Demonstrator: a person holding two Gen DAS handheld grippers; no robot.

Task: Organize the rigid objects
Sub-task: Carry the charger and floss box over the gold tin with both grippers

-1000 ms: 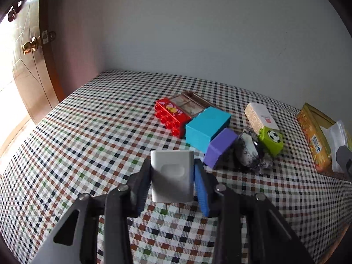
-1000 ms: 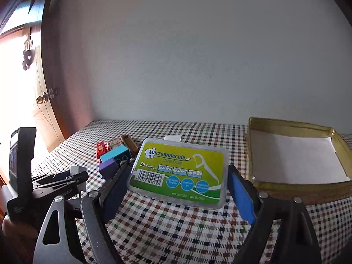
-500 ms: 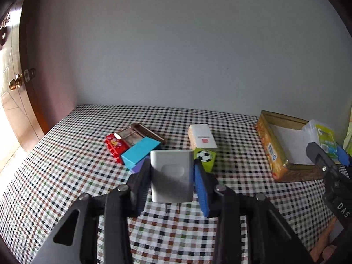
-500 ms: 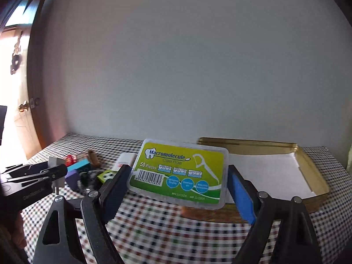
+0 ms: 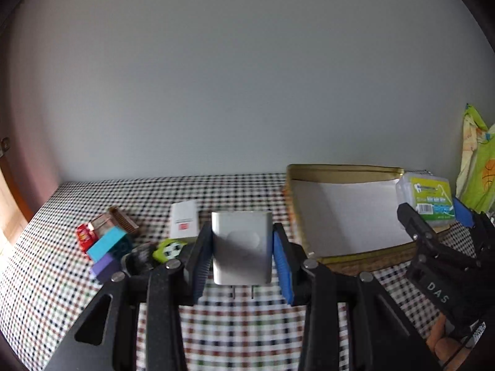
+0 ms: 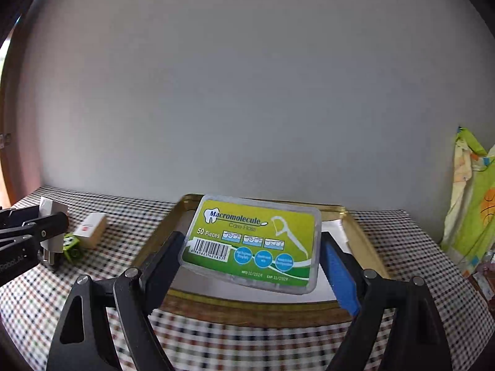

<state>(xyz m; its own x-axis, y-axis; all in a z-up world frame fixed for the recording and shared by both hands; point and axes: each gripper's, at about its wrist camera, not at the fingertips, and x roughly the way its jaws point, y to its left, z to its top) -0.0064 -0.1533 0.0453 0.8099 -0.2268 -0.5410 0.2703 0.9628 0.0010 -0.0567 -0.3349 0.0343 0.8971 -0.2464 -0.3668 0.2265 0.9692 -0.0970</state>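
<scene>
**Both tools loaded beside the gold tin**

You are gripping a white plug adapter (image 5: 242,247) in your left tool (image 5: 242,259); its jaws are standing fairly narrow, the pads pressing on the adapter's two sides, and the two metal prongs are pointing down toward the checkered counter (image 5: 62,278). The adapter is hanging clear of the cloth, just left of the gold tin (image 5: 340,170).

In your right tool (image 6: 250,259) you are holding a clear floss-pick box (image 6: 252,241) with a yellow-green label. The jaws are standing wide, clamped on the box's short ends, and the box is sitting flat and slightly tilted over the tin's near wall and its white-lined floor. In the left wrist view the same box is showing over the tin's right end.

On the counter to the left of the tin, a loose group of things is lying: a white carton (image 5: 184,219) with a red mark, a green block with a football print (image 5: 170,249) just in front of it, and farther left a teal block (image 5: 106,244), a purple block (image 5: 105,267), a red brick (image 5: 83,236) and a brown piece (image 5: 123,219), all touching or nearly so. A dark, blurred item beside the football block is too unclear to name.

A green and yellow printed cloth (image 6: 473,201) is hanging at the far right.
</scene>
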